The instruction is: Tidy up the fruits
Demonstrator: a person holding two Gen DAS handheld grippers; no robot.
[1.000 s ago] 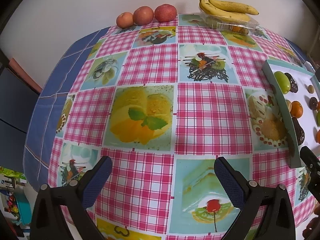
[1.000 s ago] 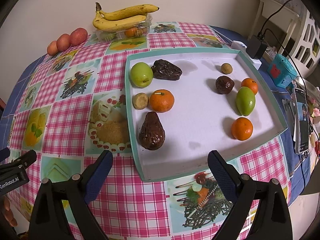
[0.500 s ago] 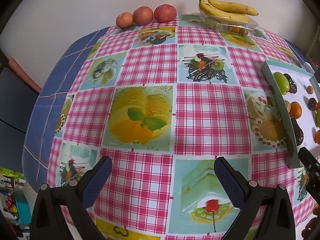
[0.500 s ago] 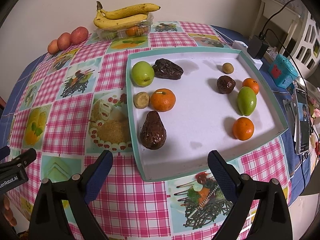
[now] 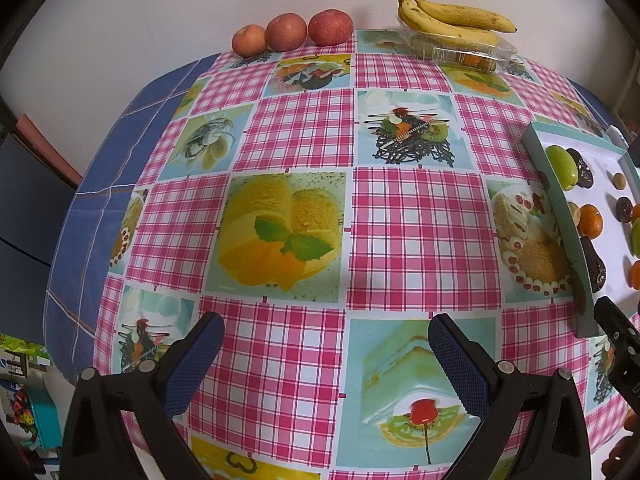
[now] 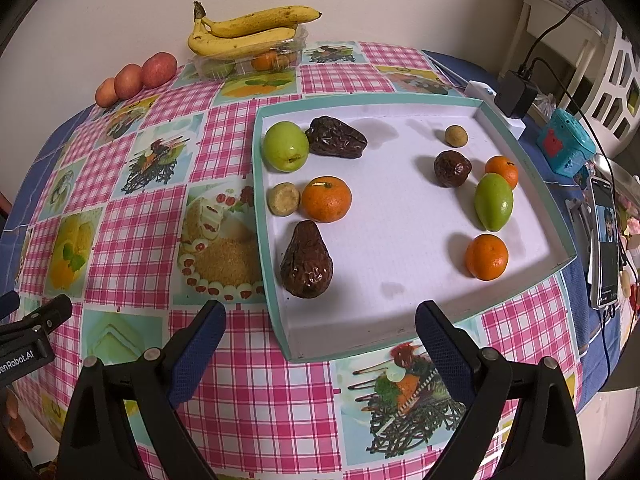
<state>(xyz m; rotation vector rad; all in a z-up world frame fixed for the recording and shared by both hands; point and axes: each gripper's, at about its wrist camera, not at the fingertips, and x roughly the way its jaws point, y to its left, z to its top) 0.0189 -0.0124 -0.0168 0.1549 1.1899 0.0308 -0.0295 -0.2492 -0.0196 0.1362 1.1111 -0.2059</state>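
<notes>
A teal-rimmed white tray holds several fruits: a green apple, a dark wrinkled fruit, an orange, a dark avocado, a green mango and two more oranges. My right gripper is open and empty, just before the tray's near edge. My left gripper is open and empty over the checked tablecloth, left of the tray.
Bananas lie on a clear plastic box at the table's back, with three red apples to their left. A charger, a teal box and a phone sit right of the tray. The wall is behind the table.
Both views have shifted slightly; the grippers stay open and nothing on the table has moved.
</notes>
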